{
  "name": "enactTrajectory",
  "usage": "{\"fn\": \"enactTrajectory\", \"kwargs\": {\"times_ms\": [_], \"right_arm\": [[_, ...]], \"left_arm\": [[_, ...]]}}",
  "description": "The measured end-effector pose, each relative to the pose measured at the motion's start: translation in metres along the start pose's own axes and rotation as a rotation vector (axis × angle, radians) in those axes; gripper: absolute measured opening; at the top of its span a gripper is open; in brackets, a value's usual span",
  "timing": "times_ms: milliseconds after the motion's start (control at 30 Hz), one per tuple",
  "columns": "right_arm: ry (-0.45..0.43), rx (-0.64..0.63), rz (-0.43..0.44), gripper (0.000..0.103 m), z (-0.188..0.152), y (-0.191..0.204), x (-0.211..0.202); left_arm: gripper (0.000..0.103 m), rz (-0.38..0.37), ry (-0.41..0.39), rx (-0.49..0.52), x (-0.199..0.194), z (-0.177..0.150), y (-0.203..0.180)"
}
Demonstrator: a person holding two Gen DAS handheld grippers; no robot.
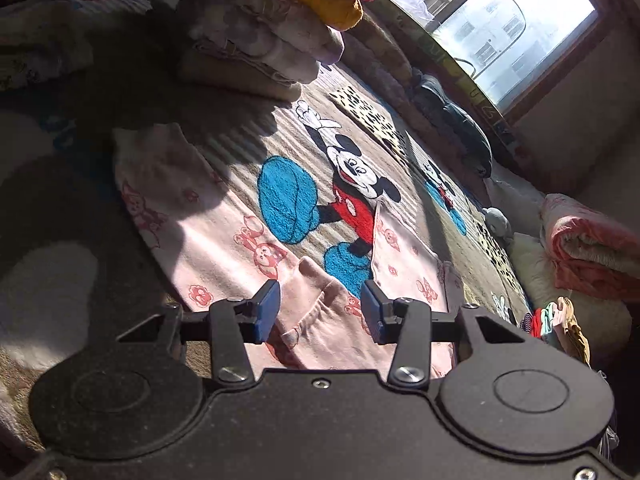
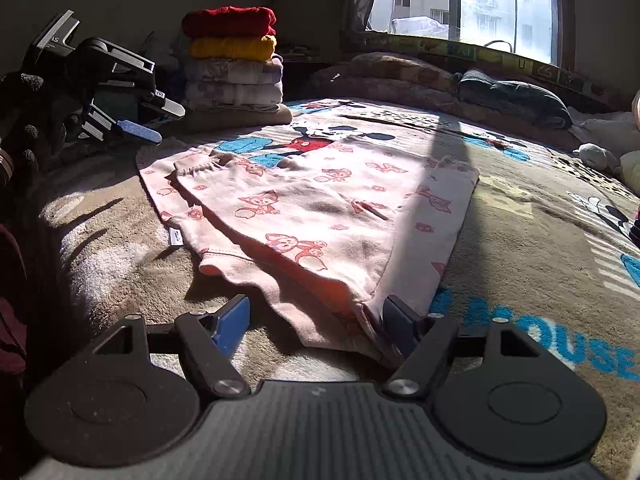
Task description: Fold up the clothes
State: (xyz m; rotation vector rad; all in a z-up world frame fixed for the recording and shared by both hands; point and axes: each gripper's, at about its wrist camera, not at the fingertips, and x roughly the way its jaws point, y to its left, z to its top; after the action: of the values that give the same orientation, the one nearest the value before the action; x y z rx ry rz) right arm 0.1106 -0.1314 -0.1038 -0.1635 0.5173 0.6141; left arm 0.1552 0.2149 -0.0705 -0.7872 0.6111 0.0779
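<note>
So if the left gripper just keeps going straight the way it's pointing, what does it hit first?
Most likely the pink printed garment, which already lies between the open fingers of the left gripper. Beyond it is the Mickey Mouse blanket, then the stack of folded clothes. Depth is hard to judge through the fisheye.

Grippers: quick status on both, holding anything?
Left gripper: open, holding nothing, over the pink pyjama top.
Right gripper: open, empty, at its hem.
</note>
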Motion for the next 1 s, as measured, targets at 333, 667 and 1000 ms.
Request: {"fn": "enactTrajectory", "kwargs": {"times_ms": [333, 667, 1000], "right_arm": [[-0.018, 0.001, -0.006, 0.073, -0.001, -0.001, -0.002], [-0.017, 0.009, 0.007, 0.073, -0.002, -0.005, -0.003], [-0.039, 0.040, 0.011, 0.073, 0.001, -0.014, -0.008]], "left_arm": [[0.041, 0.015, 0.028, -0.117, 0.016, -0.017, 0.021], [0.006, 0.038, 0.014, -0.020, 0.029, -0.016, 0.003], [0.003, -0.075, -0.024, 0.068, 0.028, 0.000, -0.068]]}}
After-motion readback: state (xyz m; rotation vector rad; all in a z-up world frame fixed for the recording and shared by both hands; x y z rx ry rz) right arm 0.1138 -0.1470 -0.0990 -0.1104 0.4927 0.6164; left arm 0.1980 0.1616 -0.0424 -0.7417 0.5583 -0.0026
